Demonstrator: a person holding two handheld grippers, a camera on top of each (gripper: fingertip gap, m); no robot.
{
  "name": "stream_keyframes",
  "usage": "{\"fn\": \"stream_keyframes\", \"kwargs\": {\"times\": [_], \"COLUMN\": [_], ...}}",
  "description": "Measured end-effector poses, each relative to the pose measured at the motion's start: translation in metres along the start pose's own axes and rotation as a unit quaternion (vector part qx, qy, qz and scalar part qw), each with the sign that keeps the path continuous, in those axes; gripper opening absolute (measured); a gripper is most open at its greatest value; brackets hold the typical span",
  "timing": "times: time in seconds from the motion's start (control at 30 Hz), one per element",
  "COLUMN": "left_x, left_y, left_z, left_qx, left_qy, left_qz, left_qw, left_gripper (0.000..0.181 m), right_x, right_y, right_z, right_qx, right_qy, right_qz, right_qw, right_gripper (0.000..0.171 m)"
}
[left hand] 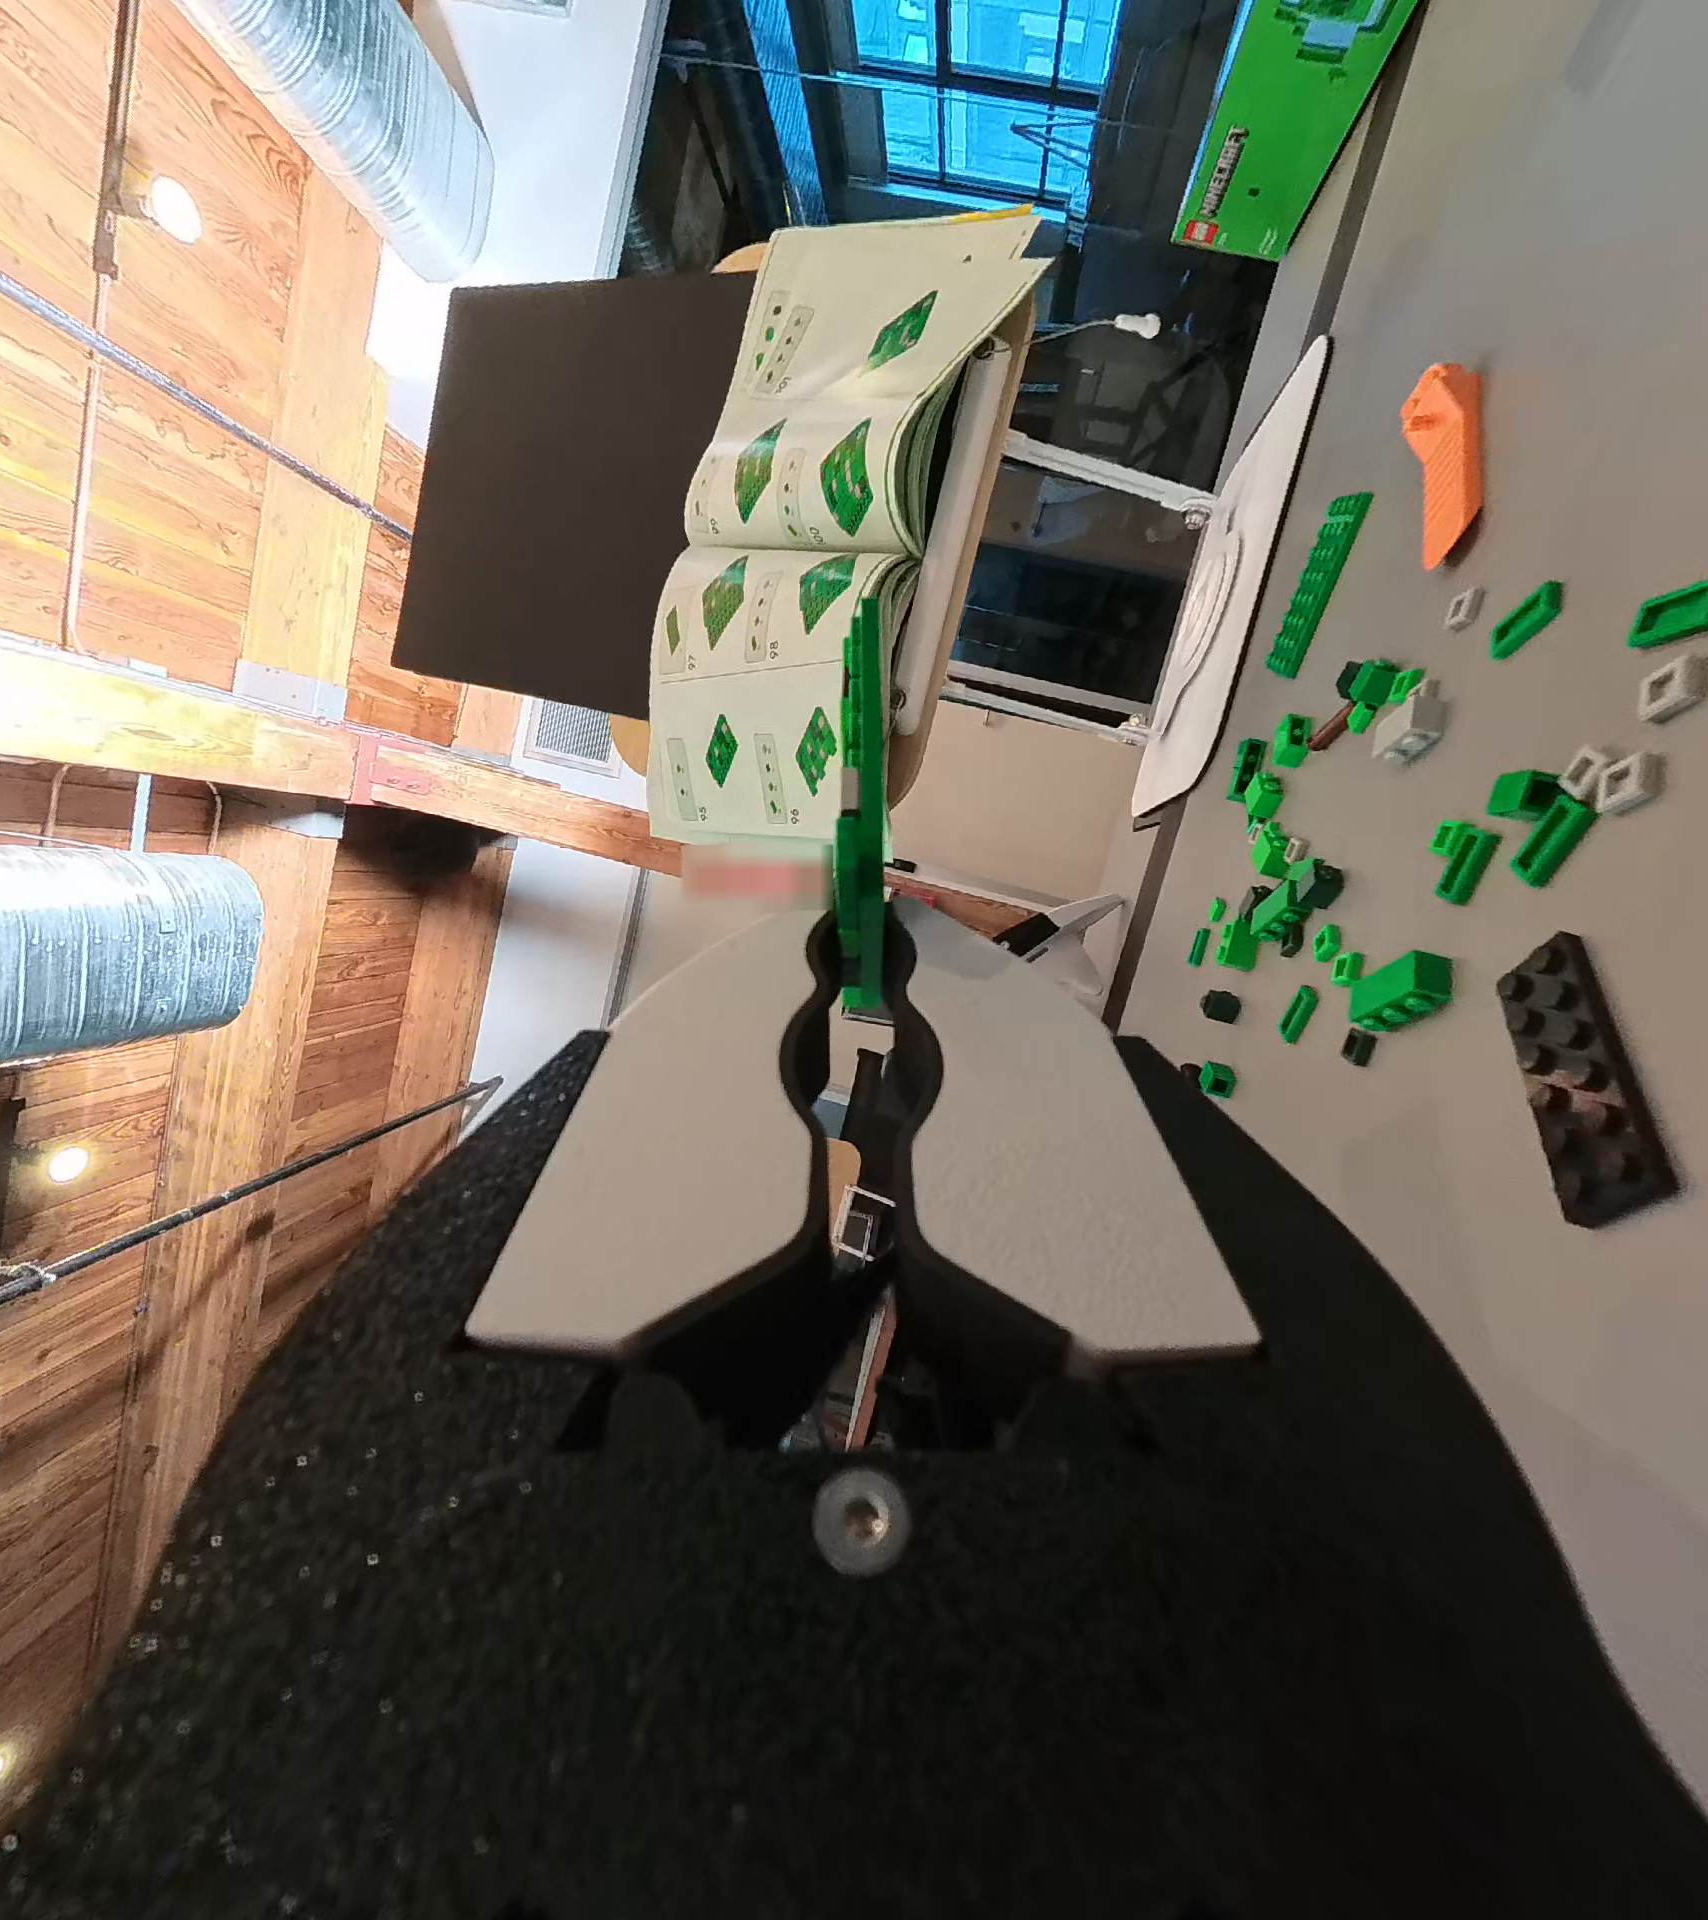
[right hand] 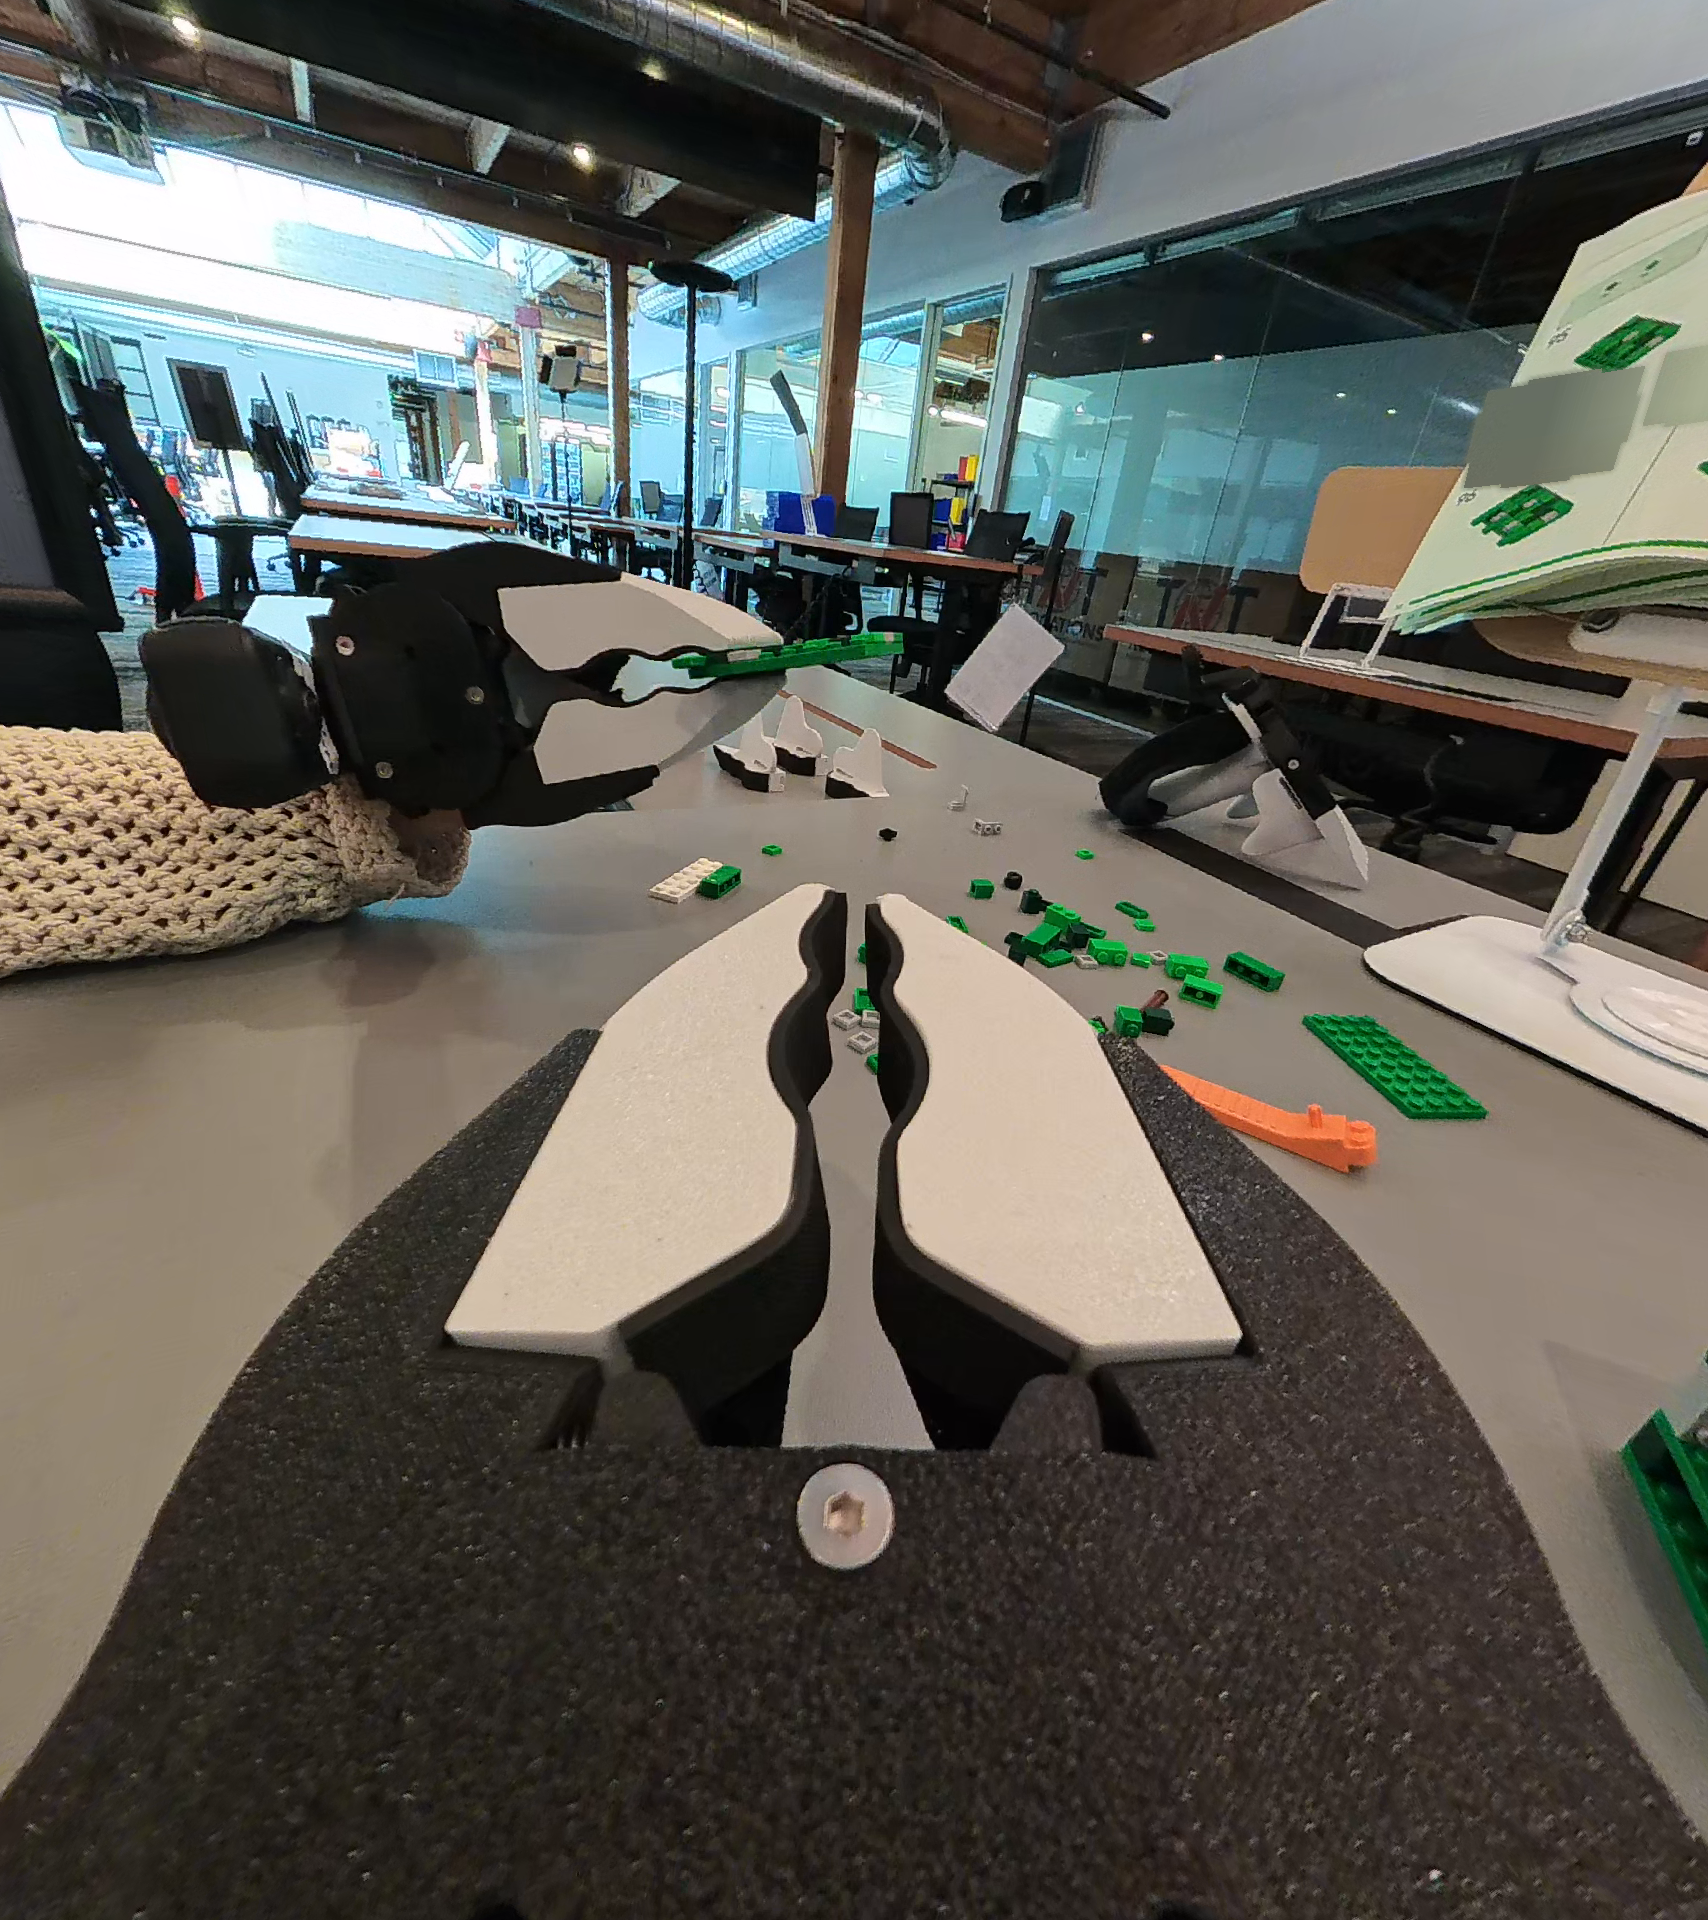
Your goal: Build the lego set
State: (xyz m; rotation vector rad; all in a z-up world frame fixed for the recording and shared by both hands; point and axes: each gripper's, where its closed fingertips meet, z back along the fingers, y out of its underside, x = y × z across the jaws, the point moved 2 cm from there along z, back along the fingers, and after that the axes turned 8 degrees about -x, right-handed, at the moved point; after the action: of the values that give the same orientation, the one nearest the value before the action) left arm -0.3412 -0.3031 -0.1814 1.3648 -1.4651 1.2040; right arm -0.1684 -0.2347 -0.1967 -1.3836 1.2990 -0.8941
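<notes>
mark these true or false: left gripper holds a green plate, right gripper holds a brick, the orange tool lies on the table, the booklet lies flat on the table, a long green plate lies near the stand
1. The left gripper holds a green plate. True.
2. The right gripper holds a brick. False: its nearly closed jaws hold nothing.
3. The orange tool lies on the table. True.
4. The booklet lies flat on the table. False: it sits open, raised on a stand.
5. A long green plate lies near the stand. True.
</notes>
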Motion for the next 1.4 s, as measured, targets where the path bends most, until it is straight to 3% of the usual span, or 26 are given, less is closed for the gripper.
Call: {"fn": "stream_keyframes", "kwargs": {"times": [0.8,0.97,1.2,1.4], "left_x": [-0.005,-0.011,-0.016,-0.016], "left_y": [-0.002,-0.005,-0.006,-0.010], "left_z": [-0.001,-0.003,-0.003,-0.005], "left_qx": [-0.003,-0.011,-0.014,-0.020], "left_qy": [0.012,0.029,0.044,0.048], "left_qz": [-0.002,-0.008,-0.001,-0.002], "left_qw": [1.000,0.999,0.999,0.999], "left_gripper": [0.006,0.006,0.006,0.006], "right_x": [-0.001,-0.005,-0.010,-0.014], "right_y": [0.001,0.031,0.077,0.108], "right_z": [-0.002,-0.023,-0.063,-0.078], "right_qx": [0.004,0.143,0.370,0.438], "right_qy": [0.001,-0.072,-0.184,-0.211], "right_qz": [0.001,0.006,-0.013,0.035], "right_qw": [1.000,0.987,0.911,0.873], "right_gripper": [0.006,0.016,0.029,0.033]}}
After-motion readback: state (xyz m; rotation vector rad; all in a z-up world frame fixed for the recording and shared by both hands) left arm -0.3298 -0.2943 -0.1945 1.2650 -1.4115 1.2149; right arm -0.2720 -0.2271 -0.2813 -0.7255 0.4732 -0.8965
